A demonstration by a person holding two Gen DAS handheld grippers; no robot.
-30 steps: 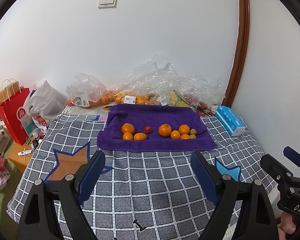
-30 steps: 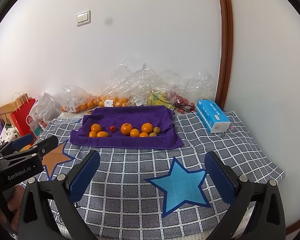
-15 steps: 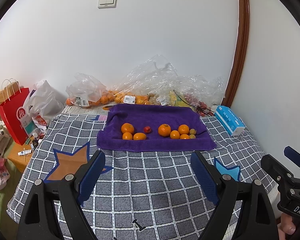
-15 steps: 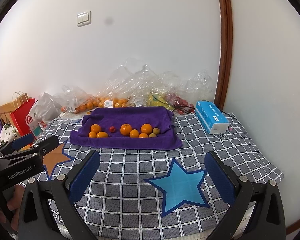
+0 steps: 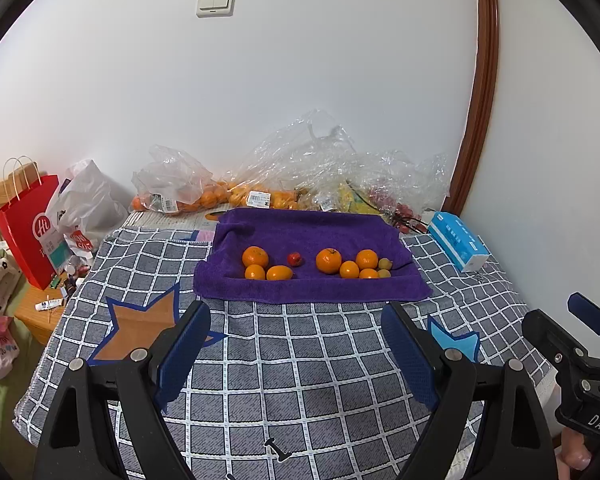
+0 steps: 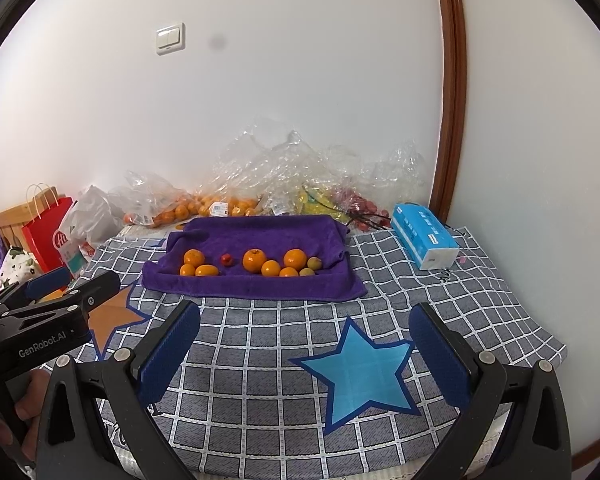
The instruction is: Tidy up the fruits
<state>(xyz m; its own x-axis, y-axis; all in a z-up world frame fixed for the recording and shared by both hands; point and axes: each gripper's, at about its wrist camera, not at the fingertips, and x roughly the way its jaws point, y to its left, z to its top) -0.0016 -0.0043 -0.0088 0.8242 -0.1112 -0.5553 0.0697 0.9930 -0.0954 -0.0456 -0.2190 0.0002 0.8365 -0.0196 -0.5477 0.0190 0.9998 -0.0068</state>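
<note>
Almost nothing is being changed since the earlier frames: both grippers are still being held low over the bed, only a slight drift being seen. Left gripper [image 5: 296, 344] is being kept spread wide, nothing being pinched between its blue pads. Right gripper [image 6: 304, 348] is likewise being held spread and empty, probably so that either can be brought over a fruit without a further opening.

Beyond both, a checked blanket [image 5: 320, 360] with star patches is being crossed before the fruit is reached. Well ahead, a purple towel [image 5: 308, 228] is being used as a sorting mat, probably so that round fruit is being kept from rolling. On it, three oranges [image 5: 255, 257] are being grouped at left, a small red fruit [image 5: 294, 258] alone at middle, and four oranges [image 5: 329, 261] with two small greenish fruits [image 5: 385, 264] at right. Behind, clear fruit bags [image 5: 284, 176] are being kept against the wall.
</note>
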